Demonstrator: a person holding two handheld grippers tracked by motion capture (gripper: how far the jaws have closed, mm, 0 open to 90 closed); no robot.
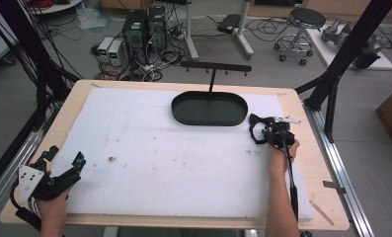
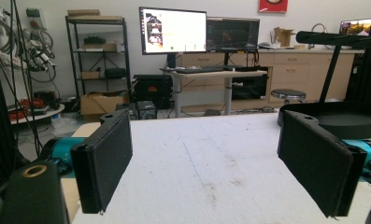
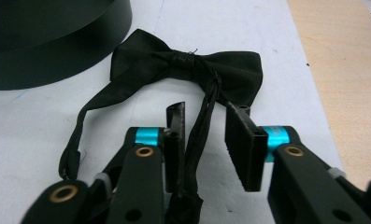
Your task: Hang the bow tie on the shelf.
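Beside the black oval tray (image 1: 209, 108), a black bow tie (image 3: 185, 65) is lying flat on the white foam mat (image 1: 159, 158). One strap (image 3: 202, 126) is running between the right gripper's (image 3: 206, 140) jaws, which are standing apart, not pinching it. Near the mat's left edge, the left gripper (image 2: 206, 163) is resting wide open.

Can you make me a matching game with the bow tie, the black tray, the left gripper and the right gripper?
Things:
1. bow tie
2. black tray
3. left gripper
4. right gripper

Descriptions:
A. jaws wide open, nothing between them
B. oval, with a hanger stand rising behind it
C. lying flat on the white foam beside the tray
D. jaws on either side of a black strap

Pairs: 1-C, 2-B, 3-A, 4-D
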